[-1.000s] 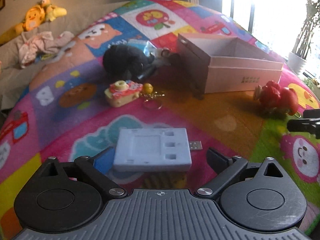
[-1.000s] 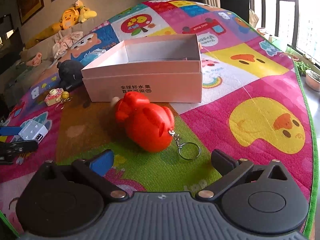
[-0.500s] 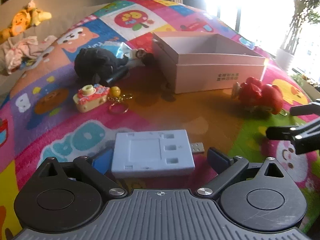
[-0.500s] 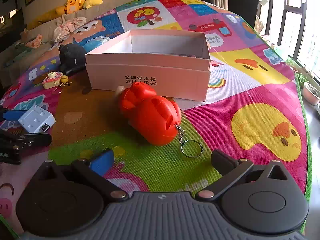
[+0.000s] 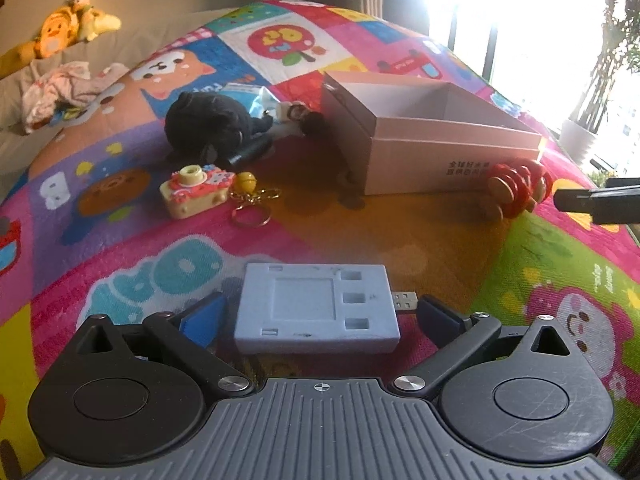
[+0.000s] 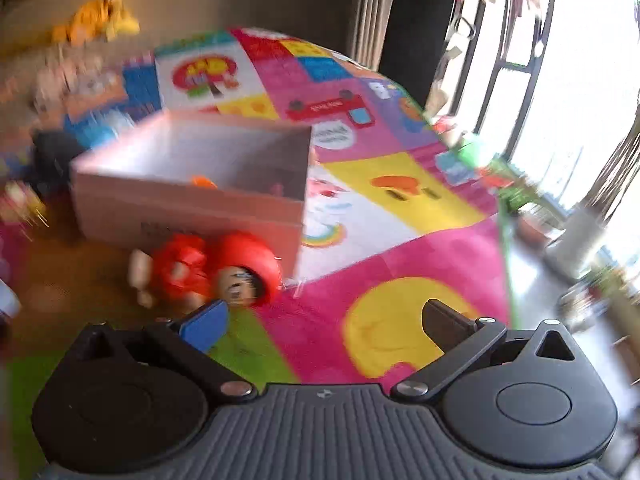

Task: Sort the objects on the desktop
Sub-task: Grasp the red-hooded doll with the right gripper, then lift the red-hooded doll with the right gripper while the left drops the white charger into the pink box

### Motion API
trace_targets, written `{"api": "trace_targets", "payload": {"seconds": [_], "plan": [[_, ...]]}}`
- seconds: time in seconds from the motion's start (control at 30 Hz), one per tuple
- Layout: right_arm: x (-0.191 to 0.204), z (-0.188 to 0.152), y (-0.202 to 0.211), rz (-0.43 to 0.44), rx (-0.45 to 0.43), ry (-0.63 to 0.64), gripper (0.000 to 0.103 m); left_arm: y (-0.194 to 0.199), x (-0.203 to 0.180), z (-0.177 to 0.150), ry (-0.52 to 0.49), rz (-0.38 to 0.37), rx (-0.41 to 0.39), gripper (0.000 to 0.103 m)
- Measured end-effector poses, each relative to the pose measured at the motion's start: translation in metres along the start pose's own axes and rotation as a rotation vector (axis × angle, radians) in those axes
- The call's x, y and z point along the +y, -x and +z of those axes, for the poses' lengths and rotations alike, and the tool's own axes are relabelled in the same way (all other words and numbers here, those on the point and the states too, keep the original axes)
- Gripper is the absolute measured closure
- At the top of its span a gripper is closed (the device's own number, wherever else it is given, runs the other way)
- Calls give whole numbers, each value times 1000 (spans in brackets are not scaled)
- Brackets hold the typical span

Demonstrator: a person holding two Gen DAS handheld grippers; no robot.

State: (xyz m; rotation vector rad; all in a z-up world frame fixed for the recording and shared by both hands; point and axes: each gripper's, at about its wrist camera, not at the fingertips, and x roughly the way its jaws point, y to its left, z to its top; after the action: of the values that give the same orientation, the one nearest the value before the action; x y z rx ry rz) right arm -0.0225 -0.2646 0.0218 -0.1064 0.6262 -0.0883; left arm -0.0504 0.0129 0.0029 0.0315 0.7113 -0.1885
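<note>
Swinging rightward since the earlier frame, the right claw point(image 6: 322, 322) gapes empty beside the red toy point(image 6: 208, 270). Left claw point(image 5: 320, 314) is opening around the blue-grey device point(image 5: 316, 306) on the mat point(image 5: 560, 280); next, close and carry it to the box point(image 5: 420, 136).

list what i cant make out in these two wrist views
- Right wrist view: motion blur smears everything; the small orange thing in the pink box can't be identified.
- Left wrist view: window glare washes out the upper right; the box wall hides its inside.
- Left wrist view: the right claw is cut off by the edge.
- Left wrist view: the black plush hides items behind it.
</note>
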Motion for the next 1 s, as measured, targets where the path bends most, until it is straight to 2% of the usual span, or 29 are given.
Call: {"api": "trace_targets", "payload": {"seconds": [0.07, 0.2, 0.3, 0.47, 0.53, 0.57, 0.7, 0.87, 0.93, 1.0], "plan": [[-1, 1, 2, 94, -3, -38, 0, 0, 0, 0, 0, 0, -1, 0], [17, 7, -9, 171, 14, 18, 0, 0, 0, 0, 12, -10, -6, 0], [31, 14, -27, 214, 50, 45, 0, 1, 2, -1, 19, -16, -11, 0], [46, 20, -52, 228, 91, 49, 0, 2, 1, -1, 13, -11, -14, 0], [45, 21, -55, 241, 99, 25, 6, 3, -1, -2, 3, -2, -13, 0], [44, 20, -53, 234, 92, 21, 9, 2, -2, -2, -3, 2, -12, 0], [35, 15, -34, 239, 56, 5, 9, -3, -8, 1, -35, 46, 13, 0], [25, 10, 2, 291, 31, 38, 9, 0, -19, 1, -90, 83, -12, 0], [21, 7, 18, 305, 20, 50, 9, 2, -21, 0, -99, 81, -23, 8], [16, 6, 33, 317, 10, 49, 9, 3, -20, 0, -92, 81, -25, 8]]}}
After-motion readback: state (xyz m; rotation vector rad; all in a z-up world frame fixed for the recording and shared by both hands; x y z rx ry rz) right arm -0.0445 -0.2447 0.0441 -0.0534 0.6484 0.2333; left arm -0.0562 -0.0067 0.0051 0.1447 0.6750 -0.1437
